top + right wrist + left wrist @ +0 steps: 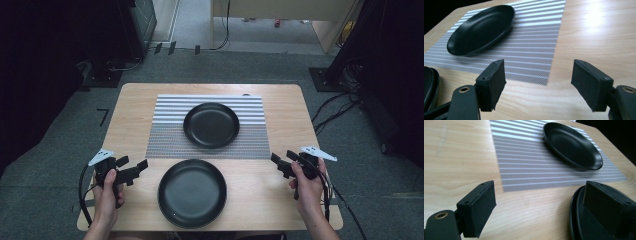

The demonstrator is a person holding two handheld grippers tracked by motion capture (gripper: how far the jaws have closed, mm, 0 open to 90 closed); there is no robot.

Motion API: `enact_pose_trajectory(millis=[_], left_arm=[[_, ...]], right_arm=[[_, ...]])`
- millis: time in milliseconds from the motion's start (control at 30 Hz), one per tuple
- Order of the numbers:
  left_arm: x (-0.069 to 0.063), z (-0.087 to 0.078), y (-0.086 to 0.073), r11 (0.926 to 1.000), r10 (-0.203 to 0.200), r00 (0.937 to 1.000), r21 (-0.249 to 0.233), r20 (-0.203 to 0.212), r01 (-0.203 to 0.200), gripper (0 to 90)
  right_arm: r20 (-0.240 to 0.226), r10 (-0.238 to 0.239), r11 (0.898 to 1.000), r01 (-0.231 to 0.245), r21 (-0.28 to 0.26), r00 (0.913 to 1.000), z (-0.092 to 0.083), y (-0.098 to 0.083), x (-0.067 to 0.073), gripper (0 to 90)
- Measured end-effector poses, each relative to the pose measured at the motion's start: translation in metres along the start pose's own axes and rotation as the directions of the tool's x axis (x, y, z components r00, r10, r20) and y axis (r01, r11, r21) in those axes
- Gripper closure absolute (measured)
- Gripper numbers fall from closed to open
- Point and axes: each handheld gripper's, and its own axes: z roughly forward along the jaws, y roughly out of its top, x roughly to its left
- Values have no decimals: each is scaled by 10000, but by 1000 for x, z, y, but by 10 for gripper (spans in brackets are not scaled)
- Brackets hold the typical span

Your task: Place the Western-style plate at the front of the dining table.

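Two black plates are on the wooden table. The far plate rests on a grey striped placemat. The near plate lies on bare wood by the front edge. My left gripper hovers open just left of the near plate, nothing between its jaws. My right gripper is open at the right of the table, pointing left towards the mat's corner, jaws bare.
Grey carpet surrounds the table. Dark equipment and cables stand at both sides and behind. A pale wooden cabinet is at the back. Bare wood lies left and right of the placemat.
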Motion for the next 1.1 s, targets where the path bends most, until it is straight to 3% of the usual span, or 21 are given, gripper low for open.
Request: enact_pose_trajectory(millis=[467,667,900,1100], left_arm=[[28,-27,-34,9979,-645,9964,-108,-542,640,108],[40,-37,-50,9975,-672,9932,144,-947,688,108],[48,-46,-65,9981,-212,9865,537,-1626,303,107],[43,-42,-74,9952,547,9754,913,-2137,-358,101]], right_arm=[[525,-43,10000,40,53,9986,-35,-27,-34,234],[726,-256,9995,241,216,9970,-47,-41,-46,197],[1095,-333,9985,283,464,9934,-59,-56,-58,179],[1495,-757,9931,612,997,9859,-58,-68,-58,172]])
